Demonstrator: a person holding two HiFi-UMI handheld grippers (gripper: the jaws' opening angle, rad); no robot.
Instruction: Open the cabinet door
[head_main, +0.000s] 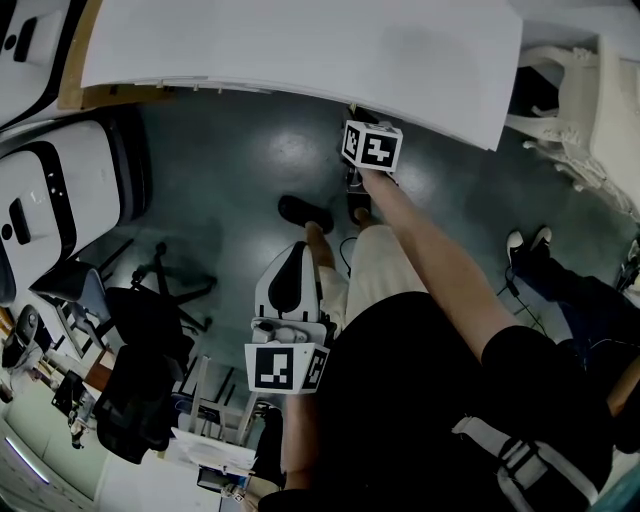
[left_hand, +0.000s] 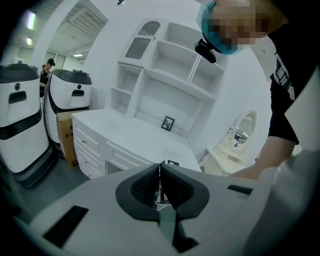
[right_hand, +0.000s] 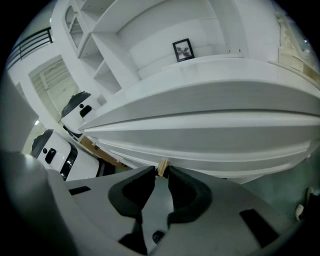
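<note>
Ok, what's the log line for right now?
step: grip knob of cabinet | right gripper: shut on knob | left gripper: shut, empty

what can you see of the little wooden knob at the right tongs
The knob is a small pale peg, bare wood by its colour. It juts from the front of the white cabinet, just under the overhanging top edge, and stands out against all that white. Only a short stub shows. It sits between the tips of the right tongs, whose pads look to press on it from both sides. The head view does not show it.
</note>
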